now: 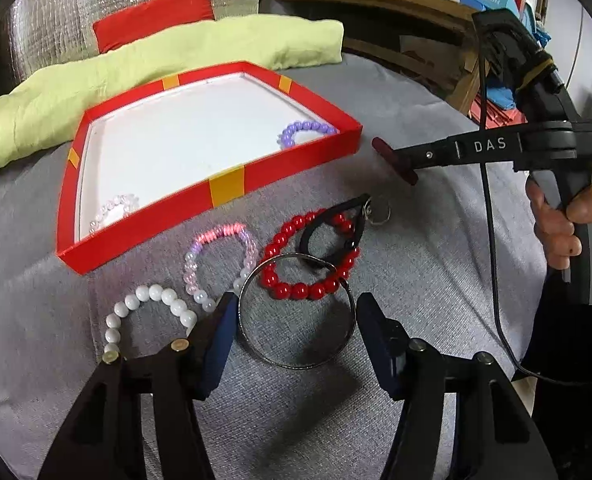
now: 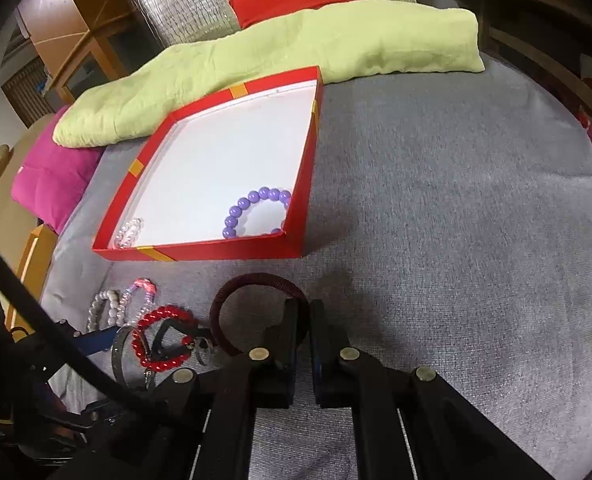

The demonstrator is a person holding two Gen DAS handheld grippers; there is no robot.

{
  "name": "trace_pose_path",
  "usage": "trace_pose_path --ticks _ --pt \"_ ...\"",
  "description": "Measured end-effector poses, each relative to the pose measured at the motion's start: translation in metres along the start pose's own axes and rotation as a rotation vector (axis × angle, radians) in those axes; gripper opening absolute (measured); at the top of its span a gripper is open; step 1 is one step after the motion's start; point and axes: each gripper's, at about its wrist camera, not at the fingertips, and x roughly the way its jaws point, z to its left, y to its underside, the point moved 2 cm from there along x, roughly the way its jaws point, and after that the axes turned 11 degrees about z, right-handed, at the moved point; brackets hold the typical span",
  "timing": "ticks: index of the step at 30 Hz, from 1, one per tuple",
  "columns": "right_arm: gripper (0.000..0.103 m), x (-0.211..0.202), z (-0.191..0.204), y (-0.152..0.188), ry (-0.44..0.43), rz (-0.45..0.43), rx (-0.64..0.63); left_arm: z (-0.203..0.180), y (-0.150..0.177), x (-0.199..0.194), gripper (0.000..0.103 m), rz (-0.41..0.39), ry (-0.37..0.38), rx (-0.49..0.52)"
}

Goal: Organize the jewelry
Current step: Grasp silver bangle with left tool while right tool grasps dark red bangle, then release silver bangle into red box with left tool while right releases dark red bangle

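Soft grey cloth (image 2: 455, 200) spread over the whole worktop. On it, a red box (image 1: 226, 192) with a white floor. Near the box's front wall, loose on the cloth: white bead bracelet (image 1: 148, 312), pink and clear bead bracelet (image 1: 216, 256), red bead bracelet (image 1: 307, 256), black strap loop (image 1: 335, 236) across the red beads, silver bangle (image 1: 296, 312) overlapping the red beads. Behind the box, a long light green cushion (image 2: 296, 48), a pink cushion (image 2: 56, 176) beside it.
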Motion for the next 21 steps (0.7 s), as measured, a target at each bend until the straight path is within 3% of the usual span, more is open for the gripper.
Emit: trace_pose_path --ticks 8,17,21 --pt "0.006 -0.02 0.016 -0.001 -0.069 -0.102 -0.061 0.012 -0.007 -0.029 0.062 -0.112 0.021 -0.045" --pt "0.006 -0.027 0.038 -0.021 -0.107 -0.196 -0.066 0.039 -0.031 -0.056 0.062 -0.296 -0.063 -0.159" --pt "0.006 -0.015 0.046 -0.036 -0.097 -0.2 -0.069 0.061 -0.048 -0.047 0.062 -0.303 -0.125 -0.235"
